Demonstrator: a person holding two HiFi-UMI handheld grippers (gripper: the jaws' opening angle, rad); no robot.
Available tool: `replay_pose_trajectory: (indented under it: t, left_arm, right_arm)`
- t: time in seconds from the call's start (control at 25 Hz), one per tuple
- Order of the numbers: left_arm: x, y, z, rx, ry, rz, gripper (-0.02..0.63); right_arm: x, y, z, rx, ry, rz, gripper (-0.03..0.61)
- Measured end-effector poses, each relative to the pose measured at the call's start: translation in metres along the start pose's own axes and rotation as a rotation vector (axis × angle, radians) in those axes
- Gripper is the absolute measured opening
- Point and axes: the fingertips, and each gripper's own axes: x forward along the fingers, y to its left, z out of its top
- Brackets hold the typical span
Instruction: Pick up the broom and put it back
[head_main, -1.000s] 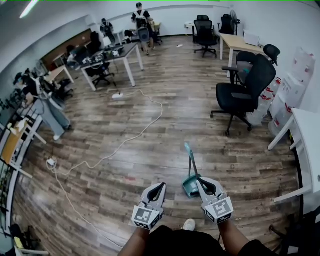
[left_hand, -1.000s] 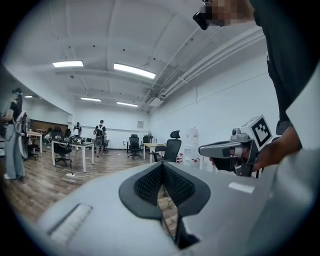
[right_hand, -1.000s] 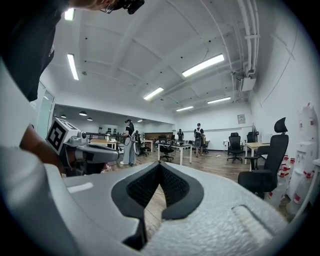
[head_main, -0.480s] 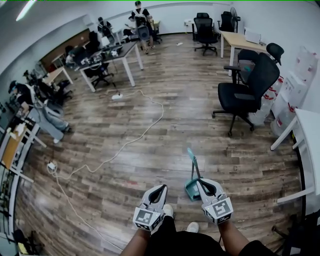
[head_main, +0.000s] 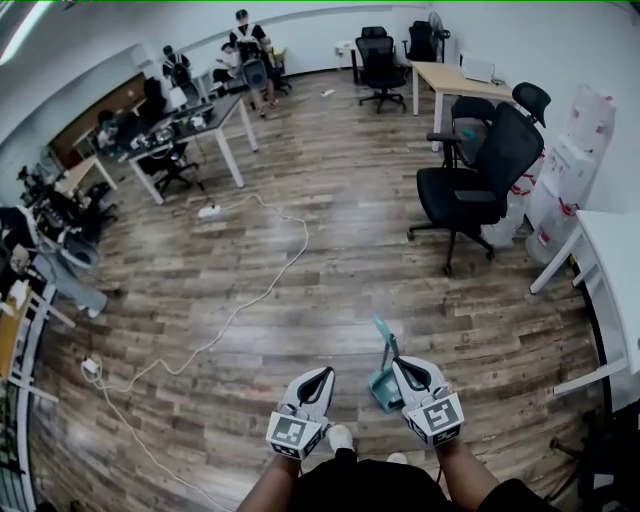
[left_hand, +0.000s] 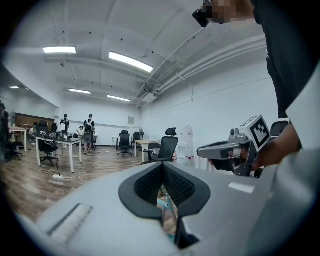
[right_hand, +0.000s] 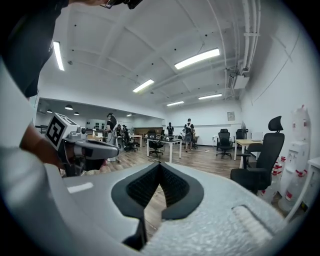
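Head view looks steeply down on our two tools, nearest to us. The left gripper (head_main: 318, 380) and the right gripper (head_main: 405, 368) are both clenched and hold nothing. Each gripper view shows its dark pads meeting at the tip, with only floor behind the gap.

We think the main danger is here. If the jaws are not opened before they reach the broom (head_main: 384, 348), the closed tip will probably push the thin handle and tip it over, because it stands upright and nothing supports it. A grip that is too low or off-centre may also let the handle swing or slip.

The teal broom stands on the wooden floor just beyond the grippers. It is a little far of the right gripper's tip and to the right of the left one. Its foot, which looks like a dustpan, is nearly touching the right gripper in this view. The left gripper view catches a bit of teal through its jaw gap.

Farther left a white cable (head_main: 252, 296) crosses the floor, and we could trip on it. Far right stands a black office chair (head_main: 470, 190).
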Motion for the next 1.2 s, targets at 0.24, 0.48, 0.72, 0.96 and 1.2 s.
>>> replay_pose_trajectory:
  t: [0.24, 0.48, 0.72, 0.96, 1.2]
  left_arm:
    - [0.013, 0.019, -0.004, 0.007, 0.010, -0.093, 0.018]
    - [0.020, 0.025, -0.016, 0.013, 0.029, -0.172, 0.018]
    - [0.030, 0.017, -0.027, 0.004, 0.065, -0.192, 0.018]
    - [0.037, 0.010, -0.044, -0.015, 0.113, -0.157, 0.018]
    - [0.045, 0.015, -0.061, -0.046, 0.149, -0.093, 0.018]
  right_arm:
    - [0.018, -0.002, 0.003, -0.001, 0.060, -0.098, 0.003]
    - [0.020, -0.002, -0.008, 0.019, 0.067, -0.160, 0.003]
    - [0.008, -0.011, -0.045, 0.024, 0.152, -0.174, 0.003]
    - [0.004, -0.023, -0.071, 0.043, 0.230, -0.159, 0.004]
    - [0.018, -0.032, -0.112, 0.047, 0.303, -0.096, 0.005]
